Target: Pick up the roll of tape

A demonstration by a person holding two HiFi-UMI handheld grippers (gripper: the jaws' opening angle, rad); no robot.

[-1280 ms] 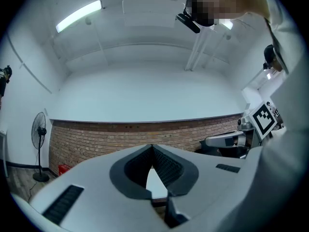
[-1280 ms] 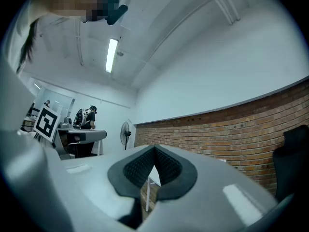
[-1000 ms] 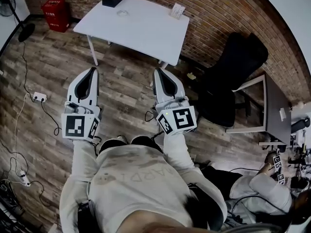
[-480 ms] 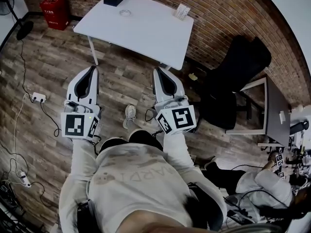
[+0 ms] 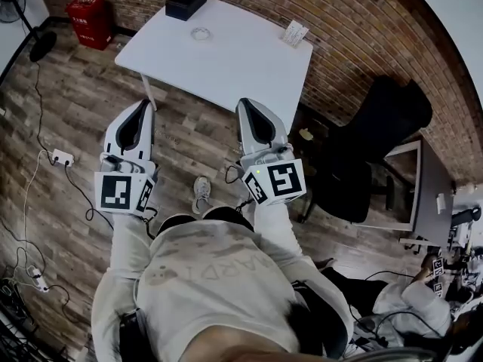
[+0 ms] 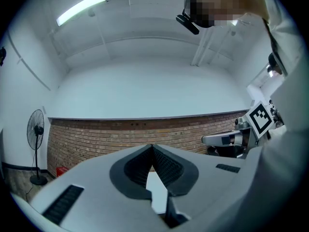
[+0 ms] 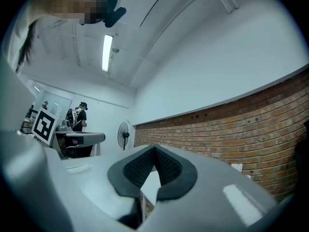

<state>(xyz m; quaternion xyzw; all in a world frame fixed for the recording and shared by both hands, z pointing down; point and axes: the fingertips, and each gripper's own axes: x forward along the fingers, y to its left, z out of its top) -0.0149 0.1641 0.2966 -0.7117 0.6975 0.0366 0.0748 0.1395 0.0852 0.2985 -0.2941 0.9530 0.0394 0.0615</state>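
The roll of tape [image 5: 201, 33] is a small clear ring lying on the white table [image 5: 226, 59], near its far side. The person stands on the wood floor short of the table, both grippers held level in front of the body. My left gripper [image 5: 141, 105] is shut with nothing in it, its tips over the floor beside the table's near left leg. My right gripper [image 5: 246, 104] is also shut and empty, its tips at the table's near edge. In the left gripper view the left gripper [image 6: 152, 146] shows meeting pads; in the right gripper view the right gripper [image 7: 154, 148] looks the same.
A black box [image 5: 187, 1] and a small white card holder [image 5: 295, 32] share the table. A red crate [image 5: 89, 19] stands at the brick wall, a black office chair [image 5: 377, 138] and a grey desk [image 5: 430, 179] at right. A power strip [image 5: 59, 157] with cables lies at left.
The person has walked forward: the table has come nearer and lower in the head view. Both grippers stayed shut and level, and the right one's tips now reach the table's edge.
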